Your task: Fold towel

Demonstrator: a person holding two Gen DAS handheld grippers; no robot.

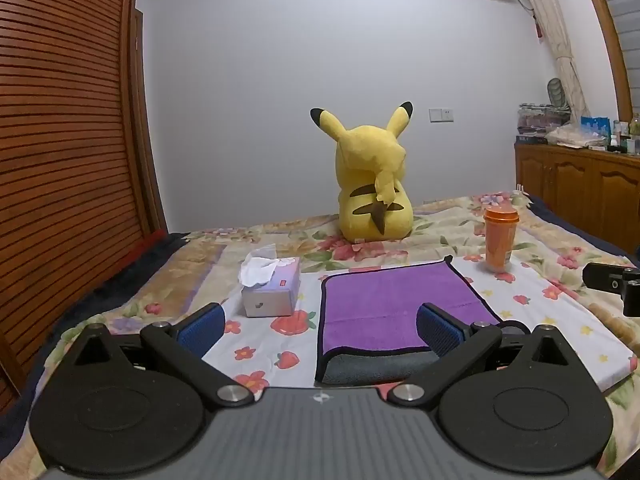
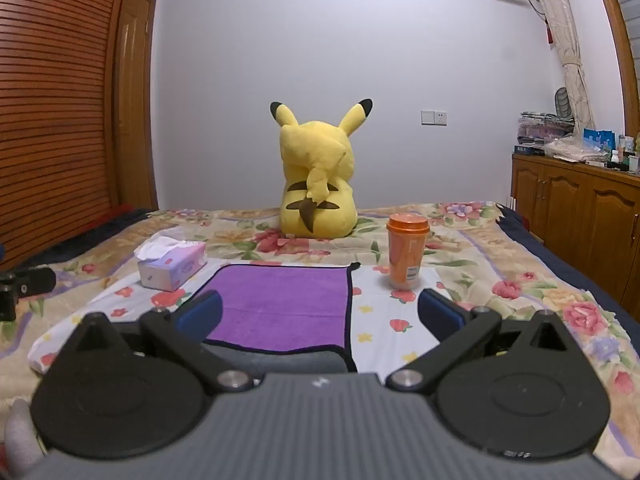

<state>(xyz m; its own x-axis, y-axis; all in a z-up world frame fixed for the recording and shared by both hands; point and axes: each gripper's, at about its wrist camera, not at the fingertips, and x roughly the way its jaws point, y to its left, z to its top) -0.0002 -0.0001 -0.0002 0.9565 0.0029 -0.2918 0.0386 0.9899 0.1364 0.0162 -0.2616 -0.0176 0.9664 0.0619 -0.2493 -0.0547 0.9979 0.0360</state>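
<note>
Left wrist view: left gripper (image 1: 320, 326) is spread wide, nothing between the blue pads (image 1: 200, 326), gripping nothing. Its right pad overlaps the near right part of the purple towel (image 1: 394, 300) in frame; can't tell if it actually touches the cloth.

Towel lies flat on the floral bedspread (image 1: 560, 320), already folded over: purple top layer with black trim, grey underside showing along the near edge. Left pad sits over bare bedspread, just beside the towel's left edge.

Tissue box (image 1: 272, 290) stands near the towel's far left corner, apart from it. Orange cup (image 1: 500, 238) stands upright just past the far right corner. Yellow plush toy (image 1: 374, 184) sits further back on the bed, back turned to the camera.

Right wrist view: right gripper (image 2: 320, 318) is equally wide apart and holds nothing. Its left pad overlaps the towel (image 2: 280, 304) near the near left corner; contact unclear. Right pad is over bedspread (image 2: 540, 300), clear of the towel's right edge. Same cup (image 2: 406, 254), box (image 2: 172, 266) and plush (image 2: 318, 176) beyond.
</note>
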